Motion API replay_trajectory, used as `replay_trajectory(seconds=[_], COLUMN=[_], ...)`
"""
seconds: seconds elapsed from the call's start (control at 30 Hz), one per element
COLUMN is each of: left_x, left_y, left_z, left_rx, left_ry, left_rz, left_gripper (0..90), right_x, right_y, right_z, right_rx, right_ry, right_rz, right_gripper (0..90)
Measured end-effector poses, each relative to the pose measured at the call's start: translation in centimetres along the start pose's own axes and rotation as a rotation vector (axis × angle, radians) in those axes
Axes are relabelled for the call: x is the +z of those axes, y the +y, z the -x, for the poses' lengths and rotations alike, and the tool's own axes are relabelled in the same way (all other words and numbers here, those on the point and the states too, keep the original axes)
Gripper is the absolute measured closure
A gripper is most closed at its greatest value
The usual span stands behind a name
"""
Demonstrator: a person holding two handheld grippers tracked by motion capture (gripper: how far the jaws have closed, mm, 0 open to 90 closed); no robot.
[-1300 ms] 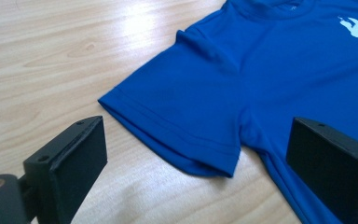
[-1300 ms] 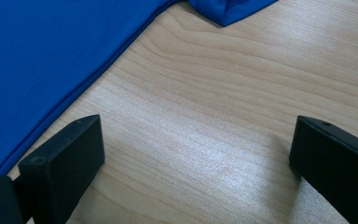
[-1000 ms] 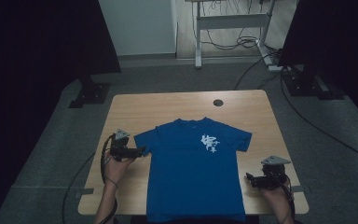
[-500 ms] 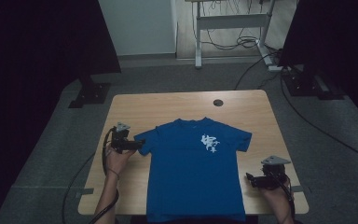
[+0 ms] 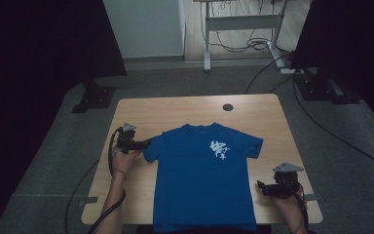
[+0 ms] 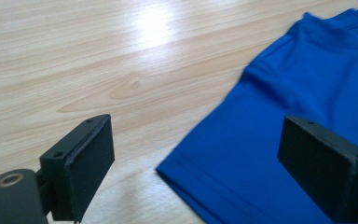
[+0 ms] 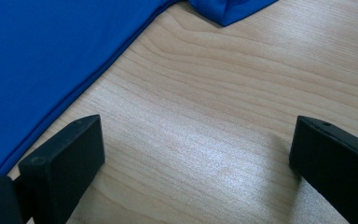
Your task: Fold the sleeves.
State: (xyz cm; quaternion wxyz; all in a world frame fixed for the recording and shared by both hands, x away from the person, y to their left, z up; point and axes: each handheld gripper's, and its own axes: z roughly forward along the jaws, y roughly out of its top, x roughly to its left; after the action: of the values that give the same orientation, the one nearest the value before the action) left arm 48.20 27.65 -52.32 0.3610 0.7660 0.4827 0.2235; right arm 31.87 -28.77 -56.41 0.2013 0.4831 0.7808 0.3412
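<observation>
A blue T-shirt (image 5: 204, 180) with a white print lies flat on the wooden table (image 5: 185, 109), collar away from the person. My left gripper (image 5: 146, 144) is level with the table at the shirt's left sleeve. In the left gripper view the sleeve hem (image 6: 242, 186) lies between the wide-apart jaws of my left gripper (image 6: 200, 140); they have just been closing a little and the pads are off the cloth. My right gripper (image 5: 260, 185) rests on bare wood right of the shirt's side seam. In the right gripper view it (image 7: 196, 140) stands open beside the shirt (image 7: 42, 51).
A round cable hole (image 5: 228, 107) sits near the table's far edge. A black stand base (image 5: 95, 95) is on the floor at the far left, another (image 5: 321, 87) at the far right. A desk frame with cables (image 5: 238, 22) stands behind.
My left gripper has moved away from the person, along the table to the left sleeve's edge. The right gripper and the shirt have kept still.
</observation>
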Motion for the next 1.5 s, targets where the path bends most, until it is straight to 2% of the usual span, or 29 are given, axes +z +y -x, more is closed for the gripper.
replay_trajectory(seconds=[0.27,0.33,0.4,0.47,0.57,0.83,0.93,1.1,1.23,1.27,1.3,1.37,1.5], left_x=[0.9,1.3,1.5,1.7,2.1,2.0,1.7,1.4,1.3,1.3,1.3,1.3,1.3], left_y=[-0.9,-1.3,-1.5,-1.6,-1.8,-1.9,-2.1,-2.3,-2.4,-2.4,-2.4,-2.5,-2.5], left_z=[-1.4,-1.7,-1.9,-1.9,-1.8,-1.7,-1.3,-0.7,-0.3,-0.3,-0.2,0.0,0.1], left_rx=[-0.027,-0.024,-0.033,-0.035,-0.011,-0.018,0.004,0.003,0.008,0.007,0.004,-0.014,-0.021], left_ry=[0.007,0.035,0.036,0.033,0.044,0.050,0.021,0.008,-0.010,-0.017,-0.019,-0.022,-0.010], left_rz=[-0.001,-0.008,-0.012,-0.017,-0.034,-0.031,-0.007,0.005,0.009,0.009,0.010,0.010,0.010], left_gripper=[19.1,20.8,21.7,21.7,21.0,20.8,36.1,56.0,75.9,75.9,82.0,85.2,86.4], right_x=[0.0,0.0,0.0,0.0,0.0,0.0,0.0,0.0,0.0,0.0,0.0,0.0,0.0], right_y=[0.0,0.0,0.0,0.0,0.0,0.0,0.0,0.0,0.0,0.0,0.0,0.0,0.0], right_z=[0.0,0.0,0.0,0.0,0.0,0.0,0.0,0.0,0.0,0.0,0.0,0.0,0.0], right_rx=[-0.001,-0.002,-0.001,-0.001,-0.001,-0.001,-0.002,-0.002,-0.002,-0.001,-0.002,-0.001,-0.001], right_ry=[0.000,0.000,0.000,0.000,0.000,-0.001,-0.001,0.000,0.000,0.000,0.000,0.000,0.000], right_rz=[0.000,0.000,0.000,0.000,0.000,0.000,0.000,0.000,0.000,0.000,0.000,0.000,0.000], right_gripper=[3.0,2.9,2.9,2.9,2.9,2.9,2.9,2.9,2.9,2.9,2.9,2.9,2.9])
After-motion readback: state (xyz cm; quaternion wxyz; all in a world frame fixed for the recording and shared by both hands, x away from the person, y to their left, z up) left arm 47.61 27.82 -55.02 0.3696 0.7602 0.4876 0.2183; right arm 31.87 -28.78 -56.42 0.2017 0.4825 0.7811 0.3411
